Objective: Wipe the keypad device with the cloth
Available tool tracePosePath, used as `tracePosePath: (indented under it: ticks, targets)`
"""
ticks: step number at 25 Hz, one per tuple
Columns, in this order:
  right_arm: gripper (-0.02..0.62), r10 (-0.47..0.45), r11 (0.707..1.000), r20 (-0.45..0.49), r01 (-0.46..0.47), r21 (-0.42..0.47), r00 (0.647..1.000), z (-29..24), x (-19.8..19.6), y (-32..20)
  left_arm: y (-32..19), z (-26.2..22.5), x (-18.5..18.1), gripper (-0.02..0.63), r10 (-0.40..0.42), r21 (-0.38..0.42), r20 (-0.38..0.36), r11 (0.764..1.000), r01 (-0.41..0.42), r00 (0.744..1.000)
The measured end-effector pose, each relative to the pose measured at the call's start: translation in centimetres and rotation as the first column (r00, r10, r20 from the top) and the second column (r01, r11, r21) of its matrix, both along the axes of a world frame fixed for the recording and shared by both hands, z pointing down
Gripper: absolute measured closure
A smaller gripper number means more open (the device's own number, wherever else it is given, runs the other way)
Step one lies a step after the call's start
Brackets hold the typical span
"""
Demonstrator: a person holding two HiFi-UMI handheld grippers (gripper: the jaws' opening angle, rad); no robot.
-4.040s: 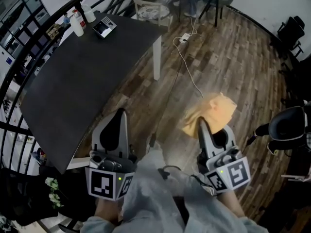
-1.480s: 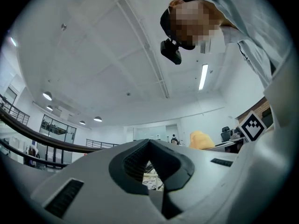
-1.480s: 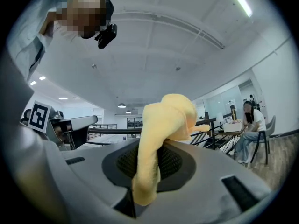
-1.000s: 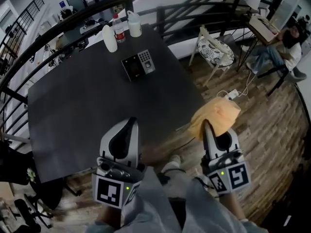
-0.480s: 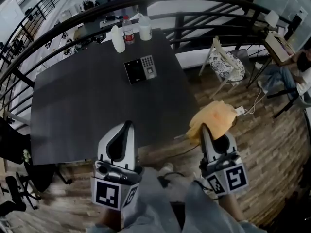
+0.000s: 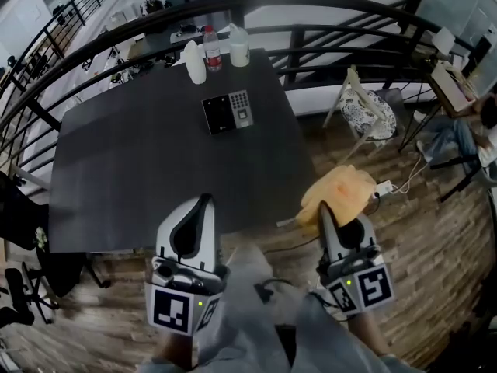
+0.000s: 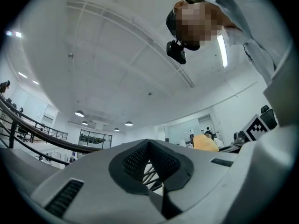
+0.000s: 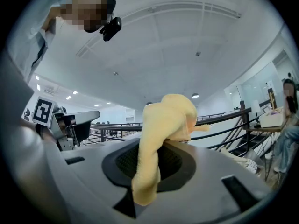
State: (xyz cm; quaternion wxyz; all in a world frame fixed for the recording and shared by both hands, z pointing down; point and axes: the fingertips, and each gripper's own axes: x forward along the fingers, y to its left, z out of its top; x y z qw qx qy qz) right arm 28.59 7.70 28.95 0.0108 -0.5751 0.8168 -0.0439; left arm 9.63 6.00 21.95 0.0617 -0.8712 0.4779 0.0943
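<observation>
The keypad device (image 6: 227, 112), a dark slab with a screen and a grey number pad, lies flat on the far part of the black table (image 6: 140, 177). Both grippers are held low in front of the table's near edge, pointing up and away from the device. My left gripper (image 6: 203, 202) is shut with nothing in it, and its dark pads (image 7: 140, 160) meet. On the right, my other gripper (image 6: 324, 208) is shut on the yellow cloth (image 6: 339, 194). The cloth (image 8: 166, 125) bunches up above the right gripper (image 8: 148, 160), over the wooden floor right of the table.
Three bottles (image 6: 210, 49) stand at the table's far edge, behind the device. A black curved railing (image 6: 326, 6) runs behind the table. A patterned chair (image 6: 371, 103) and a power strip with cable (image 6: 384, 186) are on the floor to the right. A seated person (image 6: 474, 130) is at far right.
The table has swung from the upper left to straight ahead and come nearer. Both grippers keep the same pose, and the cloth stays in the right one.
</observation>
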Motion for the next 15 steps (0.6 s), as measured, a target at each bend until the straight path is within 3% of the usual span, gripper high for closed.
tracePosePath:
  ticks: [15]
  targets:
    - [0.525, -0.08, 0.997, -0.02, 0.08, 0.002, 0.997, 0.4, -1.7, -2.2, -0.5, 0.3, -1.7, 0.594, -0.078, 0.01, 0.004, 0.997, 0.078, 0.997]
